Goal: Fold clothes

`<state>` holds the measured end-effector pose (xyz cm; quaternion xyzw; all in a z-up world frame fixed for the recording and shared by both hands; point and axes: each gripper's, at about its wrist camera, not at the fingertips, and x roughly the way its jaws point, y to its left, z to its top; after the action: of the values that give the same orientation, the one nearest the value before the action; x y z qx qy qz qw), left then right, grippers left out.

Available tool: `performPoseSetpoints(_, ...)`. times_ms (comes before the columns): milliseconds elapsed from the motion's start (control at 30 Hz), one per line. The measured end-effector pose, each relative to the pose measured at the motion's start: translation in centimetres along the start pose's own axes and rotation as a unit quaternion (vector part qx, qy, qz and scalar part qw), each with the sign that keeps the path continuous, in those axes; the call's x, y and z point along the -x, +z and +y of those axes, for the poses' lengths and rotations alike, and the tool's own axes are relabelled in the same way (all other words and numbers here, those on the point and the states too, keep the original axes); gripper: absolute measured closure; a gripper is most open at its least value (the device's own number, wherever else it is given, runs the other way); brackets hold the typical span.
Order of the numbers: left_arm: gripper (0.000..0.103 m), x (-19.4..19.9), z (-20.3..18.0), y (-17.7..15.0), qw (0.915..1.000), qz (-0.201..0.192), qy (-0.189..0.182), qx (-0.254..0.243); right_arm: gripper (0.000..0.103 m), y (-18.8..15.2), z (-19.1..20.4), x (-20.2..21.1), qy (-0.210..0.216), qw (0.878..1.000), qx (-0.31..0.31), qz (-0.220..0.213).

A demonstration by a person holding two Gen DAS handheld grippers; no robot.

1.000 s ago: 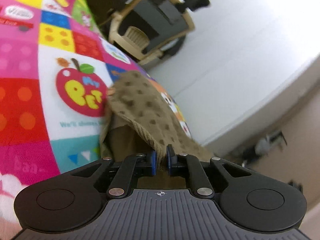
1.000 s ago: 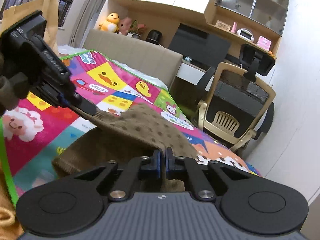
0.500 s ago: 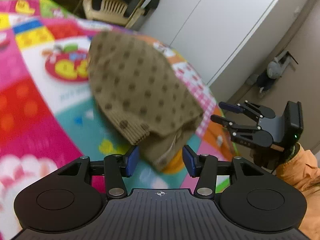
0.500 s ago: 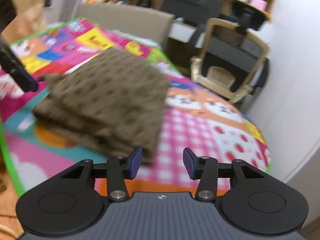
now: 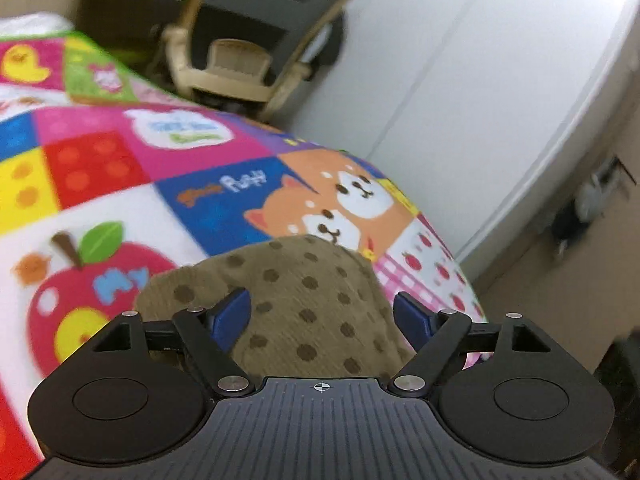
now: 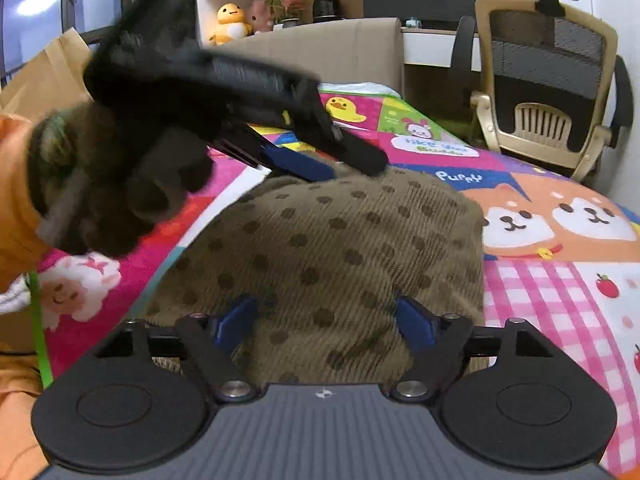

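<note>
Olive-brown ribbed knit garment (image 6: 340, 256) with darker brown polka dots, folded into a compact, roughly rectangular bundle. It lies flat on a bright patchwork cartoon blanket (image 6: 560, 280), beside the dog panel and the pink check panel, its far edge rounded. In the left wrist view the same bundle (image 5: 304, 300) lies right of the apple print.

Left gripper (image 5: 322, 314), bottom centre, jaws spread wide, empty. Brown dotted garment (image 5: 304, 304) lies folded between and beyond them on a colourful patchwork blanket (image 5: 120, 168). Office chair (image 5: 248, 40) at upper centre, white wall (image 5: 460, 80) at right.
</note>
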<state>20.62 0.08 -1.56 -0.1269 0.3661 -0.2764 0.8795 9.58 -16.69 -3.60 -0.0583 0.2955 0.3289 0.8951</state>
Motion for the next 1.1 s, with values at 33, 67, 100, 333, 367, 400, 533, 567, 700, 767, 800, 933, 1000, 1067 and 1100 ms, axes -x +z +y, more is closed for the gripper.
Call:
performPoseSetpoints(33, 0.019, -0.1, -0.1, 0.0, 1.0000, 0.000, 0.002, -0.008, 0.023, 0.6, -0.5, 0.4, -0.006, 1.000, 0.000, -0.005)
performPoseSetpoints(67, 0.019, -0.3, -0.2, 0.0, 0.9999, 0.001, 0.003, -0.015, 0.023, 1.1, -1.0, 0.9, -0.012, 1.000, -0.001, -0.011)
performPoseSetpoints(100, 0.019, -0.4, -0.3, 0.0, 0.9997, 0.001, 0.005, -0.023, 0.023, 1.7, -1.5, 1.3, -0.018, 1.000, -0.001, -0.016)
performPoseSetpoints(333, 0.019, -0.6, -0.5, -0.3, 0.9988, -0.003, 0.009, -0.048, 0.020, 4.7, -6.8, -1.5, -0.145, 0.989, 0.000, 0.012)
performPoseSetpoints(367, 0.019, -0.6, -0.4, -0.3, 0.9988, -0.003, 0.008, -0.049, 0.020, 4.9, -7.4, -2.2, -0.150, 0.989, -0.007, 0.014)
performPoseSetpoints(400, 0.019, -0.6, -0.4, -0.3, 0.9987, -0.004, 0.007, -0.049, 0.020, 4.9, -7.7, -3.1, -0.149, 0.989, -0.011, 0.019)
performPoseSetpoints(533, 0.019, -0.3, -0.4, -0.3, 0.9987, -0.006, 0.008, -0.051, 0.016, 5.1, -8.7, -6.6, -0.145, 0.988, -0.025, 0.040)
performPoseSetpoints(567, 0.019, -0.1, -0.4, -0.2, 0.9987, -0.007, 0.009, -0.049, 0.012, 5.2, -9.0, -7.4, -0.143, 0.988, -0.029, 0.045)
performPoseSetpoints(700, 0.011, 3.2, -0.1, -0.4, 0.9994, -0.034, -0.006, -0.003, 0.010, 4.8, -9.1, -8.6, -0.147, 0.987, -0.037, 0.050)
performPoseSetpoints(767, 0.010, 4.7, 0.1, -1.0, 0.9990, -0.043, -0.002, 0.010, 0.009, 4.6, -9.1, -8.5, -0.147, 0.987, -0.040, 0.047)
performPoseSetpoints(800, 0.010, 5.0, 0.2, -1.4, 0.9991, -0.040, 0.006, 0.012, 0.008, 4.5, -9.1, -8.4, -0.147, 0.987, -0.042, 0.046)
performPoseSetpoints(933, 0.009, 4.8, 1.3, -3.5, 0.9987, 0.002, 0.037, 0.035, 0.007, 4.2, -9.2, -8.3, -0.147, 0.987, -0.046, 0.042)
performPoseSetpoints(1000, 0.009, 4.2, 2.3, -4.3, 0.9971, 0.023, 0.042, 0.059, 0.007, 4.1, -9.2, -8.2, -0.147, 0.987, -0.048, 0.039)
performPoseSetpoints(1067, 0.008, 3.9, 3.4, -5.0, 0.9947, 0.030, 0.028, 0.094, 0.007, 4.0, -9.2, -8.2, -0.148, 0.987, -0.049, 0.037)
performPoseSetpoints(1100, 0.008, 3.8, 3.6, -5.1, 0.9940, 0.030, 0.025, 0.102, 0.007, 4.0, -9.1, -8.1, -0.152, 0.987, -0.046, 0.035)
